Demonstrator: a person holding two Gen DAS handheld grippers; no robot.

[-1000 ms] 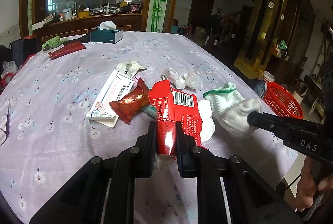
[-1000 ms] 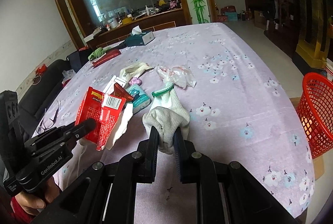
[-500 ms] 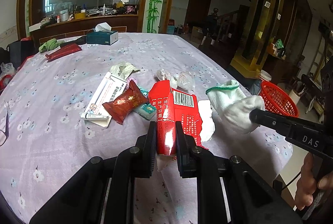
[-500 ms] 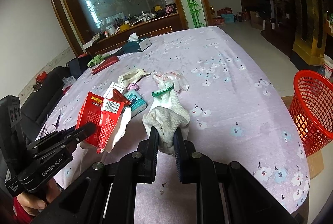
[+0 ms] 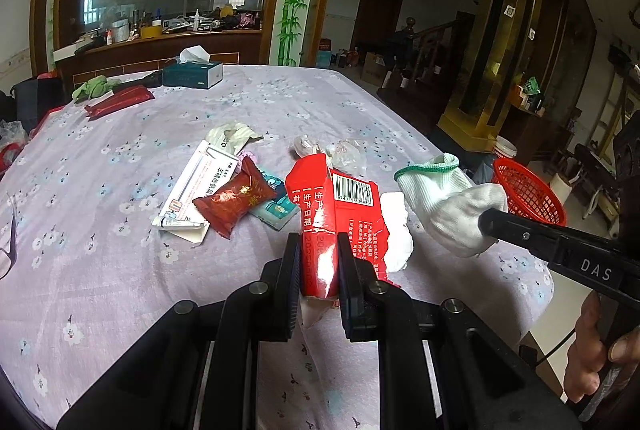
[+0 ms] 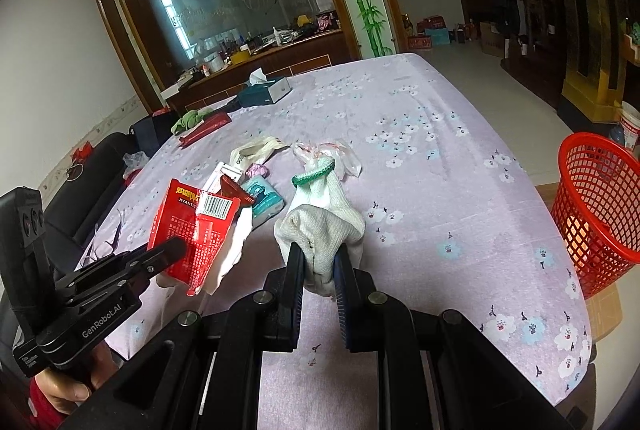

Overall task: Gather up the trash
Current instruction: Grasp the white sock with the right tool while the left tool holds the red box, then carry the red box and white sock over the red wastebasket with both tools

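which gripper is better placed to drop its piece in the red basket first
Right, probably. The right gripper, shut on the white sock, is on the side where the red basket stands off the table edge. The left gripper holds the red wrapper farther from it.

We see a torn red paper carton with a glossy printed skin (image 5: 344, 218) pinched between the matt black plastic fingers of the left gripper (image 5: 319, 270), its crease catching a bright sheen. The right gripper (image 6: 319, 270), of the same dull black plastic with small metal screws, clamps a white knitted cloth glove with a green cuff (image 6: 320, 218), coarse and ribbed. Under them we find a lilac cotton tablecloth printed with pale flowers (image 6: 440, 158), matt and softly creased. A dark red foil snack wrapper (image 5: 234, 200) shines; crumpled clear plastic film (image 5: 344, 156) glints. The red plastic lattice basket (image 6: 596, 214) looks smooth, the brown wooden cabinet (image 5: 160, 50) polished
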